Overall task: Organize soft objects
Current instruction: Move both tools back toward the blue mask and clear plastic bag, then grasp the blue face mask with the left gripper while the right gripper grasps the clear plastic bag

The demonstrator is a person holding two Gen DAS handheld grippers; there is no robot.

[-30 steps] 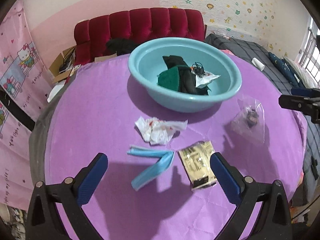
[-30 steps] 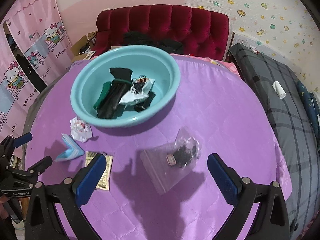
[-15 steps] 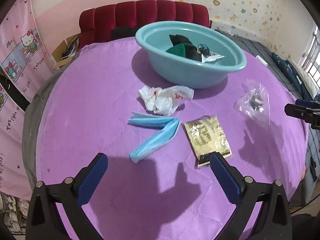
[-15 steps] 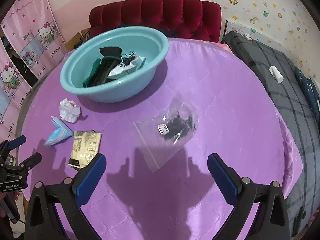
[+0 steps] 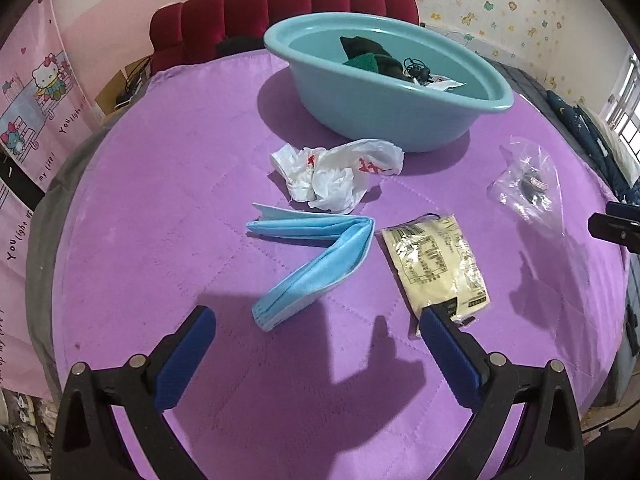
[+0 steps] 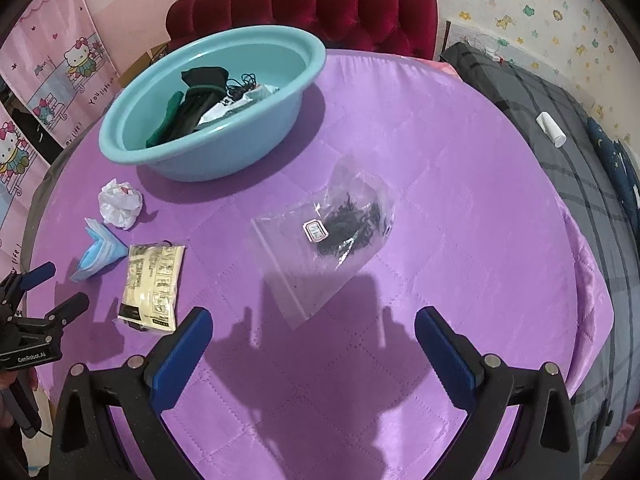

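Note:
A teal basin [image 5: 384, 92] [image 6: 208, 152] holding dark cloths and a white packet stands on the purple table [image 5: 160, 200]. In front of it lie a crumpled white plastic bag [image 5: 336, 174] [image 6: 120, 204], folded blue face masks [image 5: 316, 256] [image 6: 98, 250], a yellow sealed packet [image 5: 438, 262] [image 6: 154, 280] and a clear zip bag with dark contents [image 5: 528, 184] [image 6: 340, 224]. My left gripper [image 5: 316, 328] is open and empty, low over the table just before the masks. My right gripper [image 6: 314, 326] is open and empty, just before the clear bag.
A red tufted headboard [image 6: 304, 4] stands behind the table. A grey plaid bed [image 6: 580, 160] with a white roll [image 6: 551, 128] lies to the right. Pink cartoon curtains [image 5: 36, 92] hang at the left. The left gripper shows at the right wrist view's left edge [image 6: 36, 308].
Both grippers have come down and forward toward the table: the masks and yellow packet sit closer to the left fingers, the clear bag closer to the right ones. Both stay open.

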